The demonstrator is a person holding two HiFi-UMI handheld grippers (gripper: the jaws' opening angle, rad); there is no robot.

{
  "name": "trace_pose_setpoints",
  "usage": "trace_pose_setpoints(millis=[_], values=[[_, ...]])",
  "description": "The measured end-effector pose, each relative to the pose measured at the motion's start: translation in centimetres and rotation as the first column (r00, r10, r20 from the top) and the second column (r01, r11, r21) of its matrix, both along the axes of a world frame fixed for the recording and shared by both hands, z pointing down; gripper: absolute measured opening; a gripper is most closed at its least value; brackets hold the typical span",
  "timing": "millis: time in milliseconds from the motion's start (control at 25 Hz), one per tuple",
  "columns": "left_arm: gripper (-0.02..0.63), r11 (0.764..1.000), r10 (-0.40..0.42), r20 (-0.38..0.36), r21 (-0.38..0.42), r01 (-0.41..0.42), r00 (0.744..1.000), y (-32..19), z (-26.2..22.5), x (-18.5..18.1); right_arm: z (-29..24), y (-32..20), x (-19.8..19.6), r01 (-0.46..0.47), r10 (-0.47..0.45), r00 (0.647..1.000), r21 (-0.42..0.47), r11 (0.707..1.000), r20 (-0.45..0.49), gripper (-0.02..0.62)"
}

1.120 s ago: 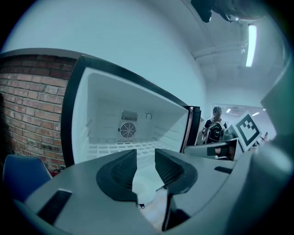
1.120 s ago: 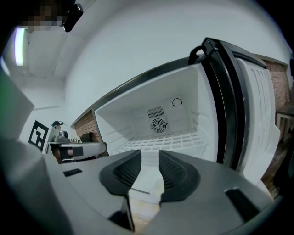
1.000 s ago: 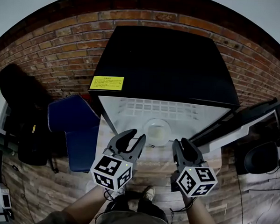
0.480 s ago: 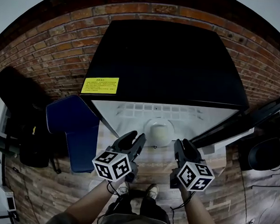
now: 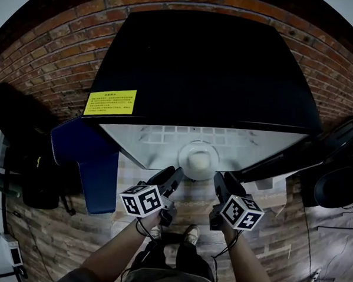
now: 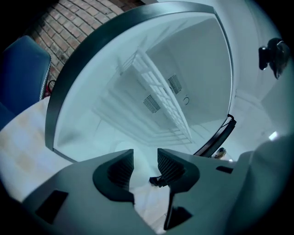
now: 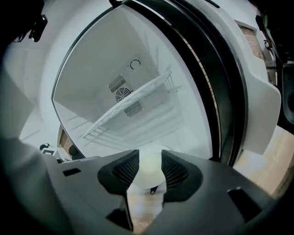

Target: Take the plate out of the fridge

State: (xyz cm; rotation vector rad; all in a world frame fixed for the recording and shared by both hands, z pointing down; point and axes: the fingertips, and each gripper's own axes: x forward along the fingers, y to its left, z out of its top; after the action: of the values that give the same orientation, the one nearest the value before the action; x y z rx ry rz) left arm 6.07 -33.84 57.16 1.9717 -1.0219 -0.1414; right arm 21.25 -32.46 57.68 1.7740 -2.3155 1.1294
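Observation:
A white plate [image 5: 198, 158] lies on the floor of the open black fridge [image 5: 204, 68], under its wire shelf [image 5: 194, 135]. My left gripper [image 5: 170, 173] hangs just before the opening, left of the plate. Its jaws have just been opening and hold nothing [image 6: 144, 160]. My right gripper [image 5: 226, 178] is level with it at the plate's right. Its jaws have also just been opening and stand open [image 7: 150, 155]. In the right gripper view the plate [image 7: 149, 170] shows through the gap, a little ahead of the pads and untouched.
The fridge door [image 5: 317, 151] swings out to the right. A blue chair-like thing [image 5: 87, 162] stands against the fridge's left side. A yellow label [image 5: 112, 102] sits on the fridge top. Brick wall surrounds the fridge. My shoes [image 5: 188, 232] are right below the grippers.
Both grippers have sunk towards the fridge opening and their jaws stand wider. The left gripper has rolled. The fridge now fills more of the head view.

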Motion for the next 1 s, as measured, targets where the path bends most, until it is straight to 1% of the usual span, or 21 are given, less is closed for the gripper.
trace_pose_setpoints(millis=[160,280,360,480,560,640,800,880,1000], values=[[0.153,0.998,-0.013,-0.070,-0.067,0.008,0.997,0.0,2.3,0.5,2.3,0.0,0.4,-0.016,0.017,0.999,-0.040,0.999,0.029,0.137],[0.153,0.991,-0.028,-0.129,-0.130,0.011,0.991,0.1,4.0,0.8,4.1,0.1,0.3,-0.024,0.030,0.996,-0.077,0.997,0.084,0.137],[0.153,0.987,-0.031,-0.153,-0.162,0.006,0.988,0.1,4.8,1.1,5.1,0.0,0.1,-0.026,0.038,0.992,-0.099,0.995,0.117,0.137],[0.153,0.977,-0.058,-0.201,-0.214,0.014,0.978,0.0,5.7,1.5,6.4,-0.3,-0.2,-0.018,0.033,0.993,-0.125,0.992,0.116,0.137],[0.153,0.966,-0.090,-0.237,-0.256,0.027,0.967,0.1,6.6,1.7,7.4,-0.3,-0.1,-0.026,0.043,0.993,-0.148,0.989,0.114,0.137],[0.153,0.954,-0.125,-0.277,-0.298,0.038,0.953,0.2,7.4,1.8,8.1,-0.3,-0.1,-0.035,0.057,0.990,-0.164,0.986,0.130,0.137],[0.153,0.924,-0.191,-0.344,-0.379,0.050,0.919,0.2,9.0,2.3,9.0,-0.7,-0.3,-0.051,0.090,0.976,-0.192,0.980,0.200,0.137],[0.152,0.914,-0.211,-0.370,-0.402,0.049,0.905,0.0,9.4,2.7,9.5,-1.0,-0.6,-0.052,0.102,0.965,-0.206,0.977,0.241,0.137],[0.152,0.899,-0.237,-0.398,-0.436,0.044,0.886,-0.2,10.2,3.3,10.0,-1.3,-1.2,-0.037,0.098,0.956,-0.218,0.975,0.276,0.137]])
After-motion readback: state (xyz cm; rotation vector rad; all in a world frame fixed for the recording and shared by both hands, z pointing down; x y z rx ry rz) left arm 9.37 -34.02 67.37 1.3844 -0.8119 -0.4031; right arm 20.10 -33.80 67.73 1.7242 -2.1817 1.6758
